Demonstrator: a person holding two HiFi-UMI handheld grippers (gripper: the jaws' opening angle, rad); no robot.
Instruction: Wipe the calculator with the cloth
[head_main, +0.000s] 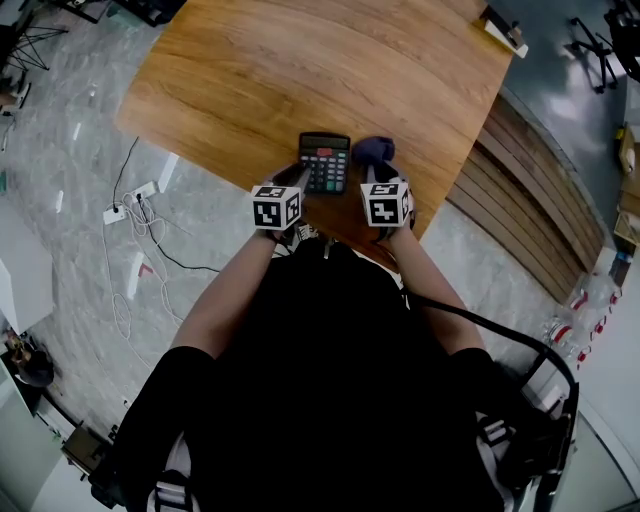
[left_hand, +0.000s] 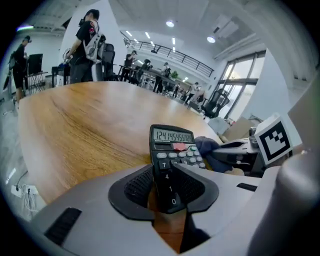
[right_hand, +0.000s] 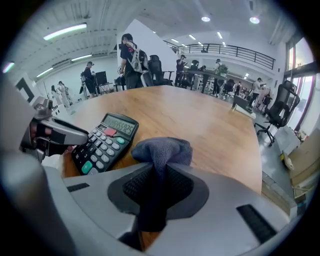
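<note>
While the calculator (head_main: 325, 160) lay near the front edge of the table (head_main: 300, 70), the left gripper (left_hand: 167, 187) had its jaws apart around the near corner, with a sliver of wood showing beside one pad. Just beside the calculator, the right gripper (right_hand: 155, 187) pinched the bunched cloth (right_hand: 162, 150).

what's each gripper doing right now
left gripper: open, near end of the calculator between its jaws, pads not clearly pressing it
right gripper: closed on the cloth
</note>
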